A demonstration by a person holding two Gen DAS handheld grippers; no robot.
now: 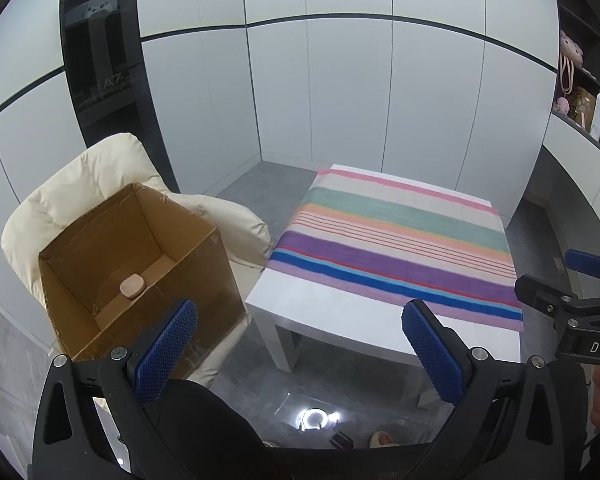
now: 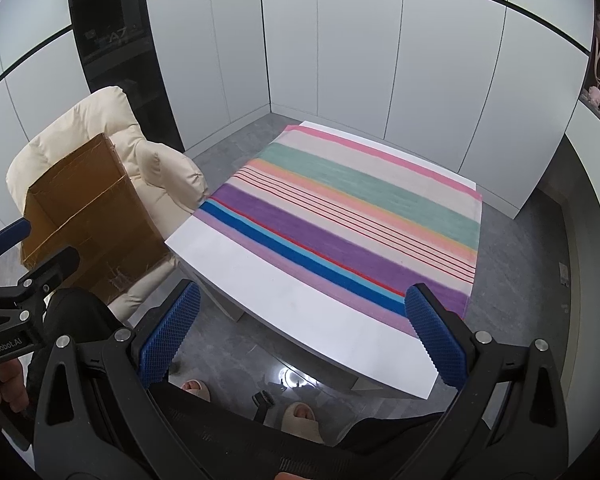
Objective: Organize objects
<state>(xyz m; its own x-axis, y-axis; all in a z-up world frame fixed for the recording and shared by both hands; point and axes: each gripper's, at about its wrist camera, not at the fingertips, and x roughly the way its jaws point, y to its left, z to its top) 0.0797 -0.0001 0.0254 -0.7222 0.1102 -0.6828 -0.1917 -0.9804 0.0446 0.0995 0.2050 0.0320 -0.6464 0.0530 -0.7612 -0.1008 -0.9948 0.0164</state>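
Both tools hang back from the white square table, and both are empty: the left gripper has its blue-padded fingers spread wide with nothing between them, and the right gripper is splayed the same way above the table's near edge. The striped multicolour cloth lies flat with nothing on it. Where is the task's thing? Down in the open brown cardboard box, perched on the cream padded armchair just left of the table: a small tan rounded block rests on the box floor (only the left view sees inside). The box sits within easy reach of the left tool, its mouth open upward for drop-ins. Judging by the bare cloth, sorting looks finished or nearly so.
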